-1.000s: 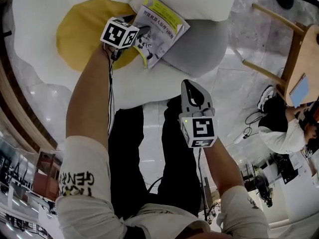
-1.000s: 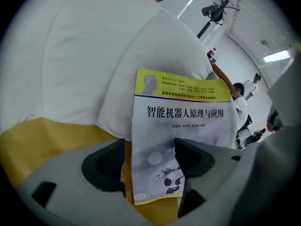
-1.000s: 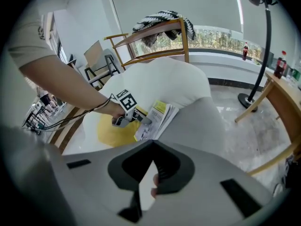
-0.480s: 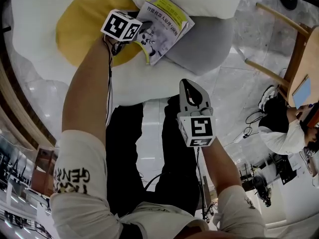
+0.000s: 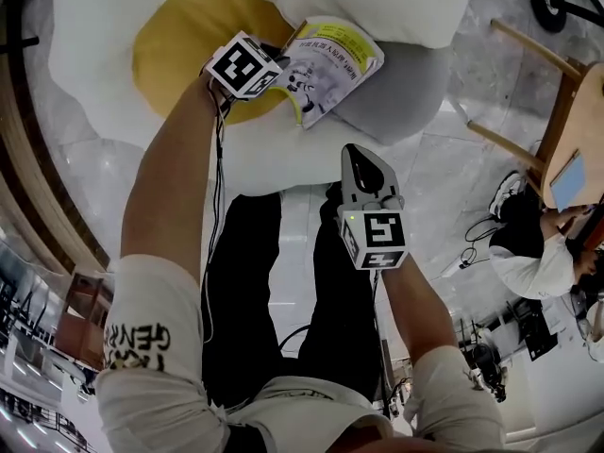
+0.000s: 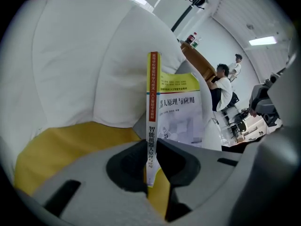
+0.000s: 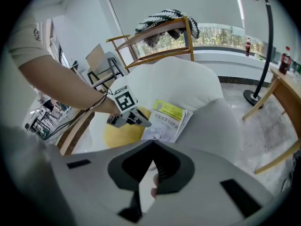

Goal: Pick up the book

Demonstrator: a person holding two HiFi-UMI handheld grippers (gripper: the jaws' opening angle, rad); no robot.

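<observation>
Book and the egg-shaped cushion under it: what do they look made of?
Book: paperback, paper pages under a thin printed card cover, possibly glossy; the spine is slim and the page edges fan loosely.
Egg-shaped cushion: stuffed fabric, matte, white with a yellow centre patch; it shows soft bulges and folds, no hard edges. Whether plush or plain weave can't be told.
</observation>
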